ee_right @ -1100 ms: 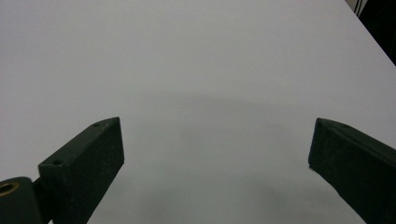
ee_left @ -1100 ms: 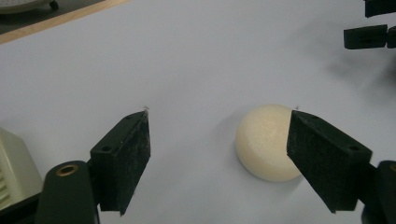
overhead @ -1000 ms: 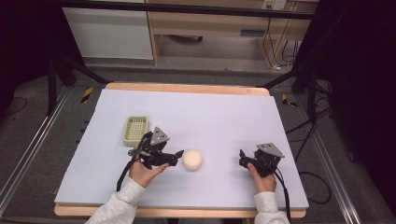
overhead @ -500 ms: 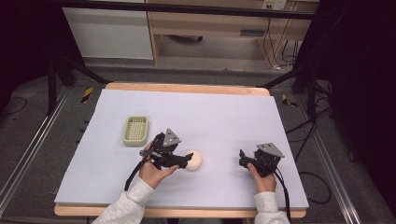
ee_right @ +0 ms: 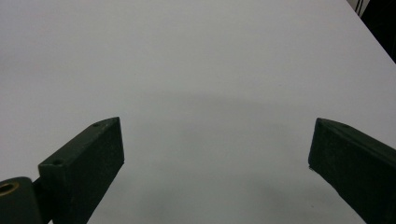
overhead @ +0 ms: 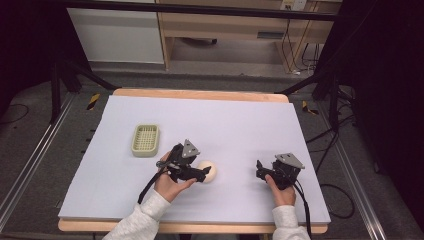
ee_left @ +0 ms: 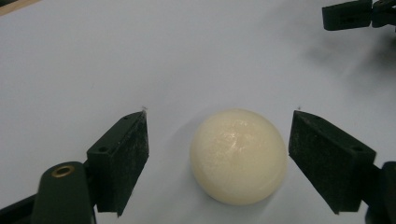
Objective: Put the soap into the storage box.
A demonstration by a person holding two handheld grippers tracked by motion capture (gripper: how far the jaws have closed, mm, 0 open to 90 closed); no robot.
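High view hides part of the cream ball (overhead: 209, 171): the left claw (overhead: 204, 174) overlaps its near-left side, so whether a jaw touches it cannot be read from above. Left gripper view settles it: the ball (ee_left: 238, 156) lies on the white surface (ee_left: 140, 56) between the two wide-spread jaws, a clear gap on each side, a little nearer the right-hand jaw, gripped by neither. Both jaws are cut off at the bottom edge there, and the right claw (ee_left: 348, 15) shows only as a dark sliver at the top corner. Right gripper view has its own jaws spread wide over bare surface, holding nothing. From above, a pale green basket (overhead: 145, 140) sits off to the left, well apart from the ball.
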